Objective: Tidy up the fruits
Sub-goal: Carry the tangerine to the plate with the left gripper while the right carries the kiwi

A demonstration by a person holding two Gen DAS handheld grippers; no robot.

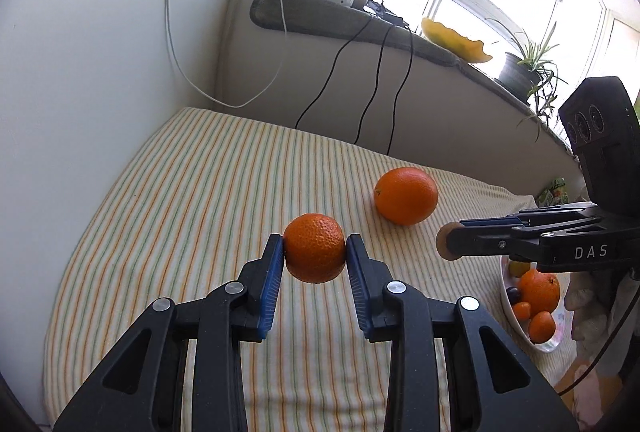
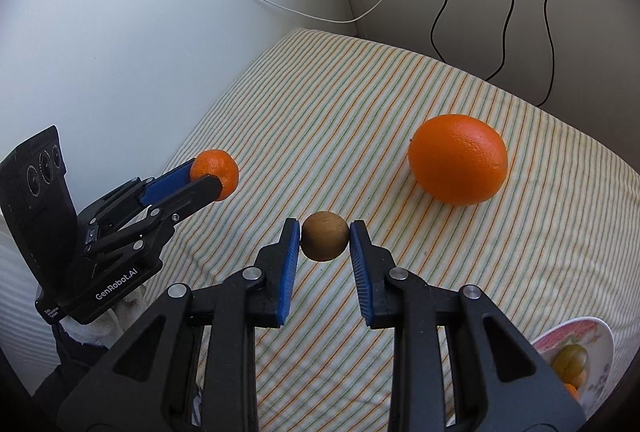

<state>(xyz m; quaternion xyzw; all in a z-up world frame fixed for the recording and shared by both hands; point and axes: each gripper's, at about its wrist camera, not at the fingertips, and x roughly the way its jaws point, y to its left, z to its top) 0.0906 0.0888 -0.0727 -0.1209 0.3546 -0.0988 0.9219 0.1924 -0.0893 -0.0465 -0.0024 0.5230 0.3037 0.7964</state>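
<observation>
Two fruits are lifted, a mandarin (image 1: 315,248) clamped between the left gripper (image 1: 315,252) jaws and a small brown fruit (image 2: 324,242) between the right gripper (image 2: 324,244) jaws, while one large orange (image 2: 458,165) lies beyond them, outside the bowl (image 1: 510,302)

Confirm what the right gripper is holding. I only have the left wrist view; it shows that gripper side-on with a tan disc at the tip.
Observer: The right gripper is shut on a small round brown fruit, pads on both sides.
Operator: Is it off the cloth?
Observer: Cannot tell its height; it hangs over the striped cloth, nearer the camera than the large orange.
Operator: Left side?
Observer: From the right wrist, the left gripper clamps a small orange.
</observation>
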